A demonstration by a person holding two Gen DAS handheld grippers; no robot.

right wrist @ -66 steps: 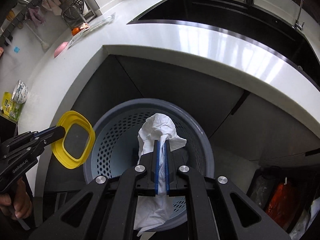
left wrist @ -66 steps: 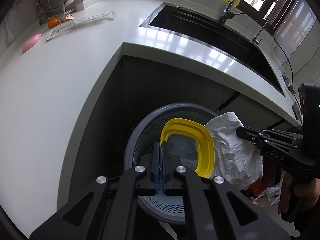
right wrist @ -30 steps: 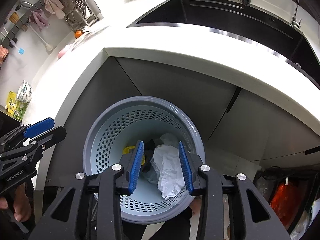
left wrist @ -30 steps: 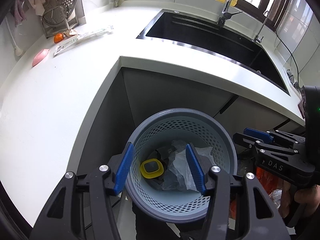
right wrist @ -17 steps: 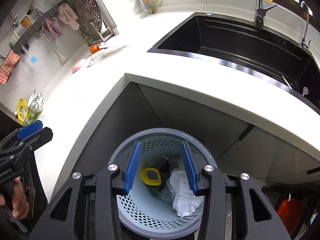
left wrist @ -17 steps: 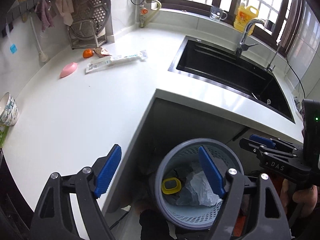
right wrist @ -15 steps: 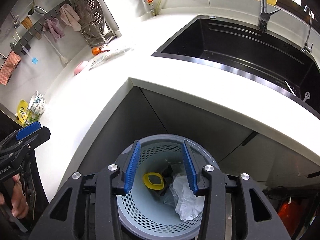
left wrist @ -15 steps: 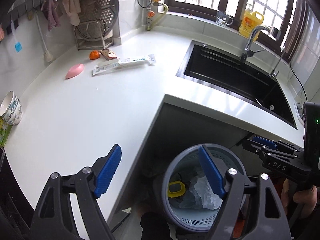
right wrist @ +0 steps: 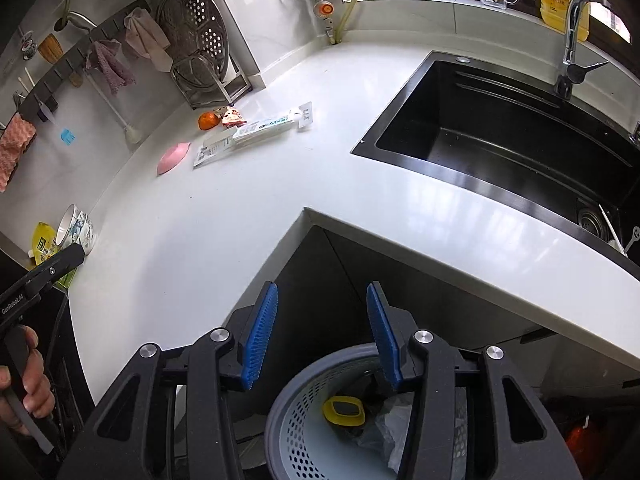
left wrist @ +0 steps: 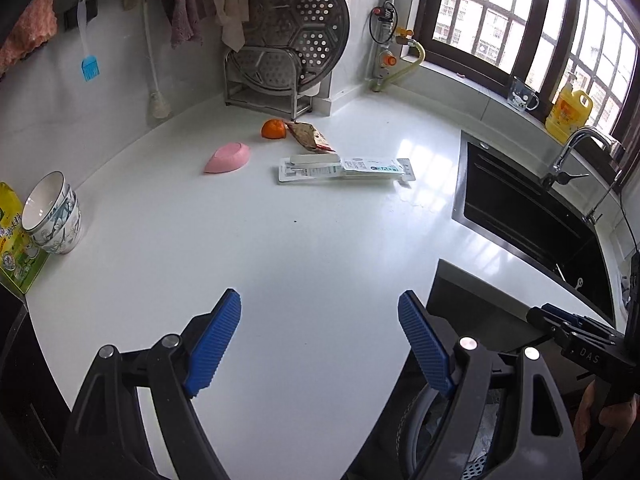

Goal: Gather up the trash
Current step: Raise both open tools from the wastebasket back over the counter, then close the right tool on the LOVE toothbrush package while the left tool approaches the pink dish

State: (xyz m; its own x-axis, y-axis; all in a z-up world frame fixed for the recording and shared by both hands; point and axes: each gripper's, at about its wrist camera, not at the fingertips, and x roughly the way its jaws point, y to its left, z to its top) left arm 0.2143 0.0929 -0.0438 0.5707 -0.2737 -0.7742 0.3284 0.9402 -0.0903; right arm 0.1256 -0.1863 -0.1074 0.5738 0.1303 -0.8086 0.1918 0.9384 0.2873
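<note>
My left gripper (left wrist: 320, 340) is open and empty above the white counter (left wrist: 260, 264). My right gripper (right wrist: 320, 332) is open and empty above the grey perforated bin (right wrist: 296, 432), which holds a yellow lid (right wrist: 344, 410) and crumpled white wrapping (right wrist: 384, 436). Far back on the counter lie a long white package (left wrist: 348, 168), a brown snack wrapper (left wrist: 308, 136), an orange piece (left wrist: 274, 129) and a pink dish (left wrist: 228, 158). They also show in the right wrist view: the package (right wrist: 256, 130), wrapper (right wrist: 232, 116), orange piece (right wrist: 209, 120) and dish (right wrist: 174, 157).
A black sink (right wrist: 500, 132) with a tap (right wrist: 574, 28) lies to the right. Stacked bowls (left wrist: 52, 220) and a yellow packet (left wrist: 14, 248) stand at the counter's left edge. A steamer rack (left wrist: 284, 52) stands in the back corner. The bin's rim (left wrist: 416, 412) shows below the counter edge.
Both grippers let go of the yellow lid and the white wrapping into the bin, opened, then rose and tilted up toward the counter. The left one now looks across the countertop.
</note>
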